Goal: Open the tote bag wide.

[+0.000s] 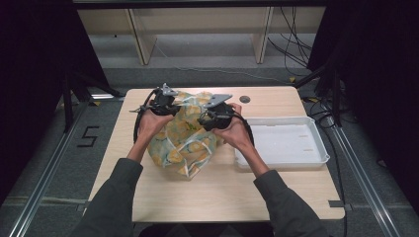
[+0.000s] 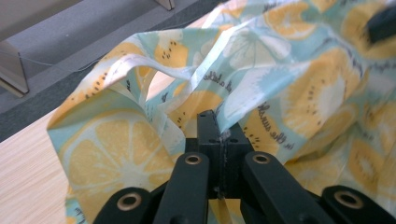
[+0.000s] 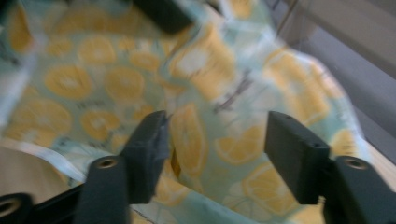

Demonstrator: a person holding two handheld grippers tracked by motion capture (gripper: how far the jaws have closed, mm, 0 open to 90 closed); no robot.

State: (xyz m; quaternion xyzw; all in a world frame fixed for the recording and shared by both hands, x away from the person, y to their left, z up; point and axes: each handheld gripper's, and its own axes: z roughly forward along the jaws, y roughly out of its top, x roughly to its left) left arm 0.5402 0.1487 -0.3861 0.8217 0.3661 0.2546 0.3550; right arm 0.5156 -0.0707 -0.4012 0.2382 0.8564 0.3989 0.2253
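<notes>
On the wooden table [image 1: 148,192], left gripper [image 2: 219,135] clenched on fruit-print bag [image 2: 299,93], right gripper [image 3: 215,140] released.

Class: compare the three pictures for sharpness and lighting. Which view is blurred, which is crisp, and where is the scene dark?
Right gripper view: motion-blurred, the bag print smeared, the open right gripper soft. Left gripper view: crisp, lettering on the fabric legible, the left gripper shut on a fold. High view: table evenly lit, both sides black.

High view looks forward and down on the table [image 1: 148,197] from above. Both gripper views sit close against the lemon-print bag [image 1: 185,143], frame centre, their shared subject.
</notes>
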